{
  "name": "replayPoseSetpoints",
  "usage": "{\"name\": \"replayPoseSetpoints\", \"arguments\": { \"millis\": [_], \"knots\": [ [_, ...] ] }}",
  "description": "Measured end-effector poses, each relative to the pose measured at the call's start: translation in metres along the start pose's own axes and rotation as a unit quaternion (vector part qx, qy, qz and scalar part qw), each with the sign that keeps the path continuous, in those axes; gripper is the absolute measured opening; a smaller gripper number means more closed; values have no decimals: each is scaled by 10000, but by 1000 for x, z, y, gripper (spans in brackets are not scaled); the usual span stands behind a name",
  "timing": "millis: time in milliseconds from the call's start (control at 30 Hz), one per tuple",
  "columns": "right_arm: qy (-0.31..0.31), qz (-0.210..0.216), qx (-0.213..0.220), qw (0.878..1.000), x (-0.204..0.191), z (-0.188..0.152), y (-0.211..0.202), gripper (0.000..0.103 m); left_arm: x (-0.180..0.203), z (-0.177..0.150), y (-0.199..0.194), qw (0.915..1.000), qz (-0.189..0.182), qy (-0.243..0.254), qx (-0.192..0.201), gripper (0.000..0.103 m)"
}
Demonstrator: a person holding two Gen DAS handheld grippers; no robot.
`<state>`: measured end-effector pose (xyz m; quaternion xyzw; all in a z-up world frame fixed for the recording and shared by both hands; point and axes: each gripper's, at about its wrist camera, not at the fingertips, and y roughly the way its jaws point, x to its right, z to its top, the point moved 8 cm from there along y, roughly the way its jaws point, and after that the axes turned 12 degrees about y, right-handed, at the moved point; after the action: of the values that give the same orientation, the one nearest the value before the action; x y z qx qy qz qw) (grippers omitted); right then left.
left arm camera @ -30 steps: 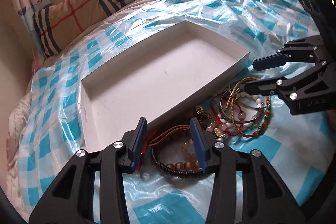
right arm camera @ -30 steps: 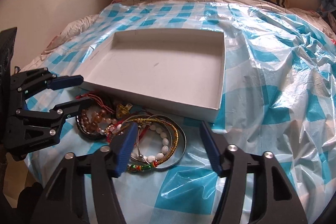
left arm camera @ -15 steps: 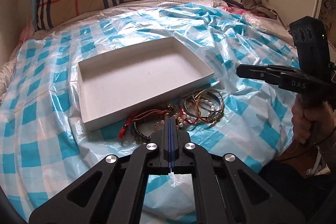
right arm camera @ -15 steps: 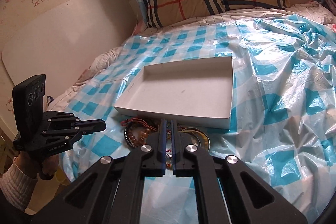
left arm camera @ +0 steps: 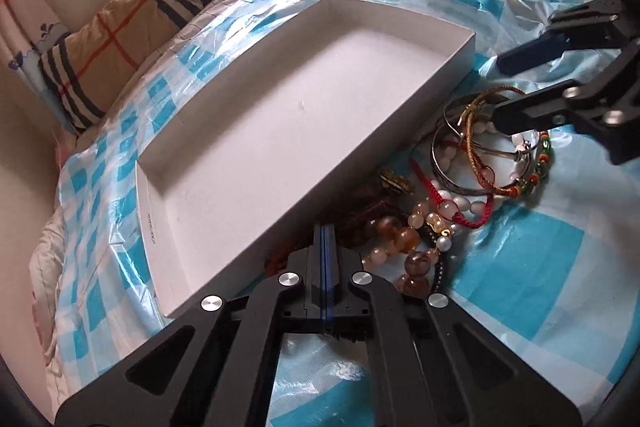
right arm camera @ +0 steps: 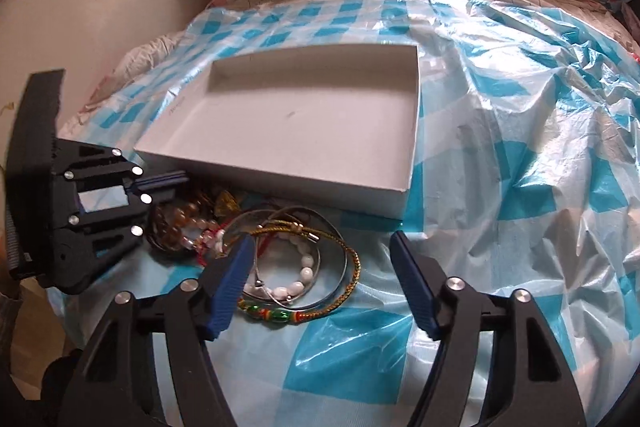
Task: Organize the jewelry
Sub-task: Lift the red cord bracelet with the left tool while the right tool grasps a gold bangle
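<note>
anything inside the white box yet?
No jewelry. The white box shows a bare floor with one small dark mark. The bracelets lie outside, against its near wall. The near wall's inner foot is hidden.

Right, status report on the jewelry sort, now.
Left hand-held gripper shut, empty, over the beaded bracelets. Right hand-held gripper opening around the bangle pile, nothing pinched. White box empty. Nothing in the way.

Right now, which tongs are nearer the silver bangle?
Right. The right tongs, jaws opening, straddle the silver bangle. The left tongs, shut and empty, sit off to its side over the amber bead bracelet.
</note>
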<state>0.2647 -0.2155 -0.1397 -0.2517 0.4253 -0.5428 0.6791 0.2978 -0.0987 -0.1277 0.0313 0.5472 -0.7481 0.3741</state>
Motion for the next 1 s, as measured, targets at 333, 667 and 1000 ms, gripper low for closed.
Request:
{"name": "replayPoseSetpoints", "arguments": {
  "millis": [333,667,1000],
  "knots": [
    [418,734,612,9945,-2,-3,-61,5,-35,-19,-96,9756,-1010,-1677,997,0],
    [414,987,666,9920,-15,2,-74,5,-9,3,-57,9982,-135,39,589,48],
    [359,294,-63,9989,9,-8,-4,50,1,15,-15,9980,-183,541,279,0]
  ]
}}
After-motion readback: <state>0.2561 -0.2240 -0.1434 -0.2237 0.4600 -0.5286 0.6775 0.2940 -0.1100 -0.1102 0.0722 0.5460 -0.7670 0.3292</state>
